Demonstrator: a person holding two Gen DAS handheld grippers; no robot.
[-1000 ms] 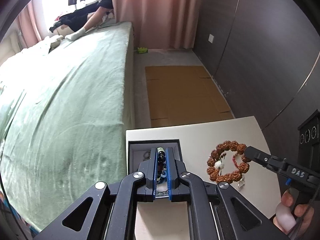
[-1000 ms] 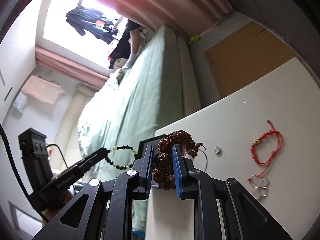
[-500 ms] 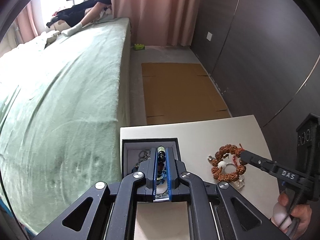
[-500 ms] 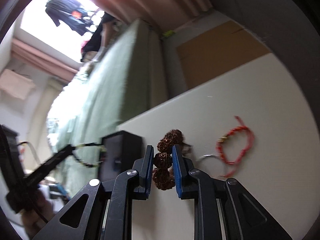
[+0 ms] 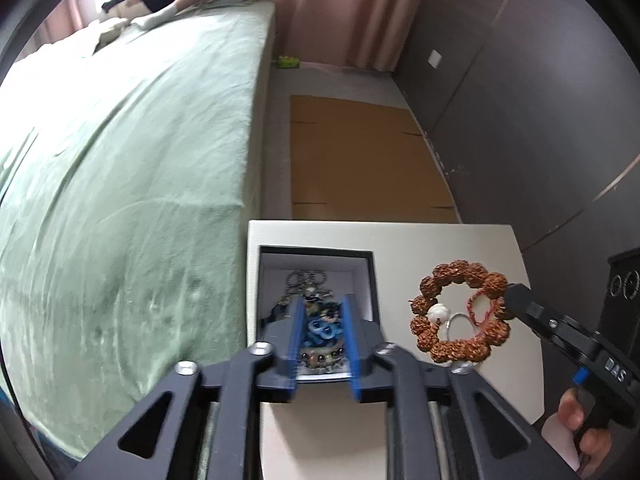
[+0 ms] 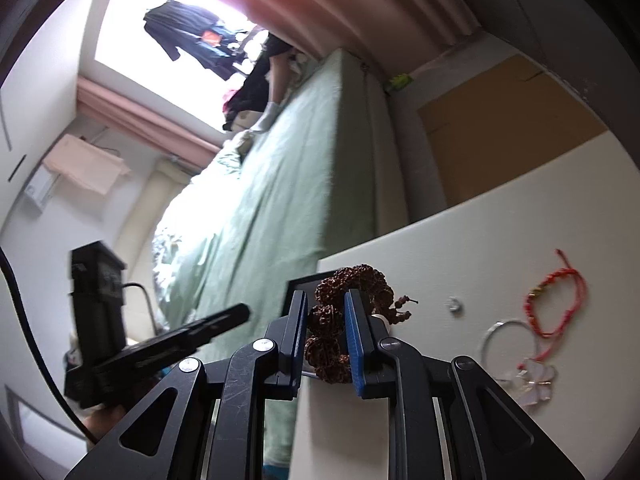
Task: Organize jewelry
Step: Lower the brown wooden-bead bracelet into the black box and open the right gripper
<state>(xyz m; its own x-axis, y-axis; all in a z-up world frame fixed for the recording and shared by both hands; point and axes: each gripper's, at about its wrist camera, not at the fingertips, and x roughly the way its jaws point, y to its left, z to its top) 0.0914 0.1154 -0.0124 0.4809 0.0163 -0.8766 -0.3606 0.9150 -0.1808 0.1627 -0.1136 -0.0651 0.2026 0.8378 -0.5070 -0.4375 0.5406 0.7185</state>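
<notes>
— Right claw (image 6: 326,340) is pinching the brown seed bracelet (image 5: 460,316) at one side of its ring, and I hold it in the air, just beside the open jewelry box (image 5: 372,280) and above the tabletop (image 5: 440,248).

— And the left claw (image 5: 322,344)?

— It hangs over the box with the blue pads apart, and nothing is between them. Under it I see the beaded pieces (image 5: 320,324) lying inside the box.

— How will the bracelet handle?

— I think it is light, but it is floppy, because the big rough beads sit on a cord. The rough surface gives good friction, so slipping is not my worry. It will swing and fold when I move. I believe the good place to hold is across one or two beads, as now, not on the cord.

— What is left outside?

— A red string bracelet (image 6: 556,300), a thin metal bangle (image 6: 508,340) and a small flower charm (image 6: 538,376) lie on the tabletop.
</notes>
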